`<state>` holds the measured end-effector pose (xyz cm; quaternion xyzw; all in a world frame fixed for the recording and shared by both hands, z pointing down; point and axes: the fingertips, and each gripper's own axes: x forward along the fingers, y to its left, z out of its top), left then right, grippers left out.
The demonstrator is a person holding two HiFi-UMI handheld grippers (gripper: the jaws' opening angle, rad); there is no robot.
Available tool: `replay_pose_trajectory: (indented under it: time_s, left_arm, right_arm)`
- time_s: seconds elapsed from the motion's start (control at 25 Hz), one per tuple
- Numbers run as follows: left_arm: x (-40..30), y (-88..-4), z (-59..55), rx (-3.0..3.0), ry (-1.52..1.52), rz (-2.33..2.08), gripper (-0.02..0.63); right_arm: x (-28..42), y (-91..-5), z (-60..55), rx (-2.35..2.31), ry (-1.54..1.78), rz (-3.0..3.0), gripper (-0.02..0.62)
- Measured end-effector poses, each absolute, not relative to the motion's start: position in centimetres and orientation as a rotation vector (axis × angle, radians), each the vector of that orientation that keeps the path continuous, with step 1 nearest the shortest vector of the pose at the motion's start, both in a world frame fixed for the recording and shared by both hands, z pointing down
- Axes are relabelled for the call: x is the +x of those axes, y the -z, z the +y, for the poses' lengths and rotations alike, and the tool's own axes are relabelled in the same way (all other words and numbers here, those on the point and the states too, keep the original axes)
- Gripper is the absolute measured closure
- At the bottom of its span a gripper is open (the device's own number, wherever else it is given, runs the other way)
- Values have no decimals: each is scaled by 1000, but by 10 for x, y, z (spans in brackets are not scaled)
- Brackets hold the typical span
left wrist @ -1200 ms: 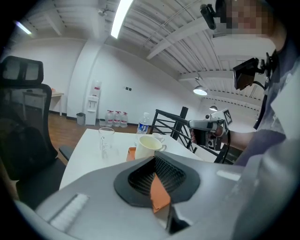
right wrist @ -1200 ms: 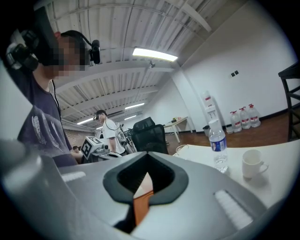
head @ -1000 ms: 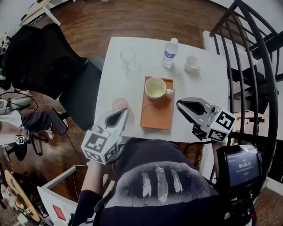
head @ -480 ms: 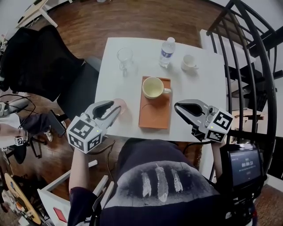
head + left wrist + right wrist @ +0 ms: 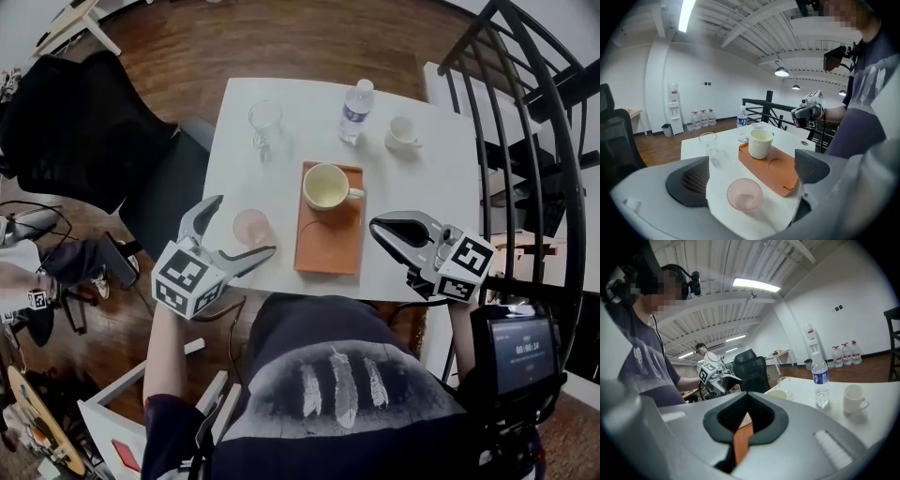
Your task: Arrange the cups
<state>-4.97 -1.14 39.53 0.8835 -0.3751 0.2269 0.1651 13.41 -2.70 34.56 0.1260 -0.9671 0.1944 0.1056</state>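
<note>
Left gripper [image 5: 244, 225]: lower left of head view, forearm rising from bottom edge, nose tipped down toward table [image 5: 441, 187], rolled so one jaw sits upper left, other lower right. Jaws opening, spread wide; pink cup [image 5: 251, 225] stands between them on table, pads clear of it.

Right gripper [image 5: 380, 227]: lower right, held near level over table's near edge, nose toward orange tray [image 5: 328, 246]. Jaws together, nothing held.

Cream mug [image 5: 326, 186] on tray's upper end. Glass [image 5: 265, 122], bottle [image 5: 353, 111], small white cup [image 5: 403, 134] along top of table.
</note>
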Motion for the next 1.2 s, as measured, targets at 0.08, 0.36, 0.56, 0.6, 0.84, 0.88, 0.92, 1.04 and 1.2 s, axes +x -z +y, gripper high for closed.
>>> replay_pose_trajectory:
  time_s: [0.08,0.36,0.56,0.6,0.84,0.88,0.92,1.04,1.2]
  left_arm:
    - [-49,-398,-12,2519,-623,-1079,-1]
    - [-62,-423,-6,2464,-599,-1102,-3]
    - [-66,-466,-3,2392,-622,-1092,-3]
    - [-66,-475,-3,2384,-639,-1093,-3]
    - [-58,-513,-7,2366,-662,-1100,-2]
    - [-57,-520,-9,2363,-666,-1102,-2]
    - [-56,-525,-10,2360,-669,-1105,-2]
    - [-56,-535,-14,2358,-664,-1122,-2]
    - [-55,-547,-18,2352,-657,-1131,0]
  right_arm:
    - [134,-346,-29,371,-571,-2848,591]
    - [127,-349,-28,357,-564,-2836,591]
    - [126,-352,-30,366,-562,-2824,591]
    - [126,-352,-30,367,-562,-2820,591]
    - [126,-355,-33,385,-569,-2798,591]
    - [125,-355,-33,386,-568,-2795,591]
    - [124,-356,-34,387,-566,-2792,591]
    - [123,-356,-34,394,-563,-2784,591]
    - [126,-358,-36,418,-578,-2778,591]
